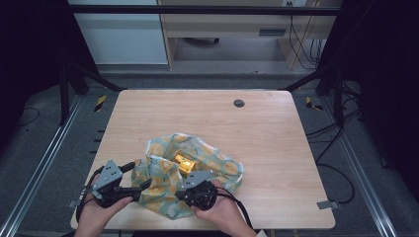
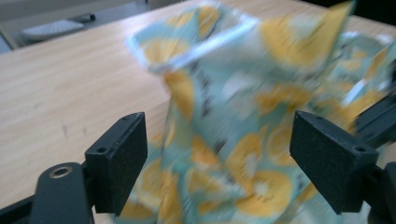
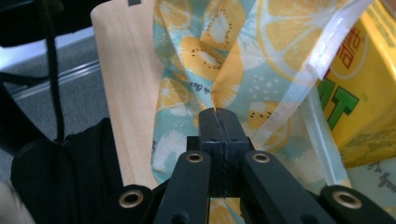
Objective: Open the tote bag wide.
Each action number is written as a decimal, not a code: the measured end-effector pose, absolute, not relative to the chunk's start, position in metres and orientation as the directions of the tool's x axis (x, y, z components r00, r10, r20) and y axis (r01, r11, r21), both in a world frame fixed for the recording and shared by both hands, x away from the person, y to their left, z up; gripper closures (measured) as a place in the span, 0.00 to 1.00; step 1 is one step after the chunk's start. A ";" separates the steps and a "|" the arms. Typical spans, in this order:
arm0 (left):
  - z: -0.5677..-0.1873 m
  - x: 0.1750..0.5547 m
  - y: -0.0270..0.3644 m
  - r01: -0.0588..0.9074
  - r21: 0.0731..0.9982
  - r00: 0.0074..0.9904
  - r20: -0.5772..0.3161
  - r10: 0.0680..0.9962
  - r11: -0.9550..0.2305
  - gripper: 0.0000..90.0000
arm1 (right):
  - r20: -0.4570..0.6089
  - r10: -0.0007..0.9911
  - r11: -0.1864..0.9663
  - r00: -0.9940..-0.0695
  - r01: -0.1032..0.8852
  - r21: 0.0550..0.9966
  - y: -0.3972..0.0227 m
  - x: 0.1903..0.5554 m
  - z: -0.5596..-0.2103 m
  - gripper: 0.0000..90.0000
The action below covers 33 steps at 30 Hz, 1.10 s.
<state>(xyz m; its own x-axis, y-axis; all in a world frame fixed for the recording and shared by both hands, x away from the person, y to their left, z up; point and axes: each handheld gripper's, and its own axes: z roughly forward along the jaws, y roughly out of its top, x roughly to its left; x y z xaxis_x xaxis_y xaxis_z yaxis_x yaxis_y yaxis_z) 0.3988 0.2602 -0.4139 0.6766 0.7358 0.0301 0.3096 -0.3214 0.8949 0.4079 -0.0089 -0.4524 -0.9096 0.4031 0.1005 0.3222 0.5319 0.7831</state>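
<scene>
**Fruit-print bag pinched at its edge, 2nd gripper poised to take the other side**

A soft bag printed with lemon and kiwi slices is seen lying on the near half of the wooden table, close to the front edge. Inside it, a yellow carton is lodged, its green lettering made out in the right gripper view through the open mouth.

The right gripper is held at the bag's near side with its jaws pressed together on a fold of the printed fabric; the pinch appears to be placed beside the clear-taped rim, probably so that the mouth can be kept lifted and the carton kept from slipping out.

The left gripper is held at the bag's left flank, jaws spread wide. In the left gripper view the fabric is seen between the 2 pads without being pressed by either, so nothing is gripped there. This stance is judged to be a readiness to seize the opposite edge and pull the opening apart
</scene>
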 end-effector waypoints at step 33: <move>-0.423 0.408 0.216 0.314 0.854 0.740 0.055 0.671 -0.416 0.99 | 0.114 0.413 0.512 -0.904 0.334 0.792 -0.015 0.404 -0.451 0.94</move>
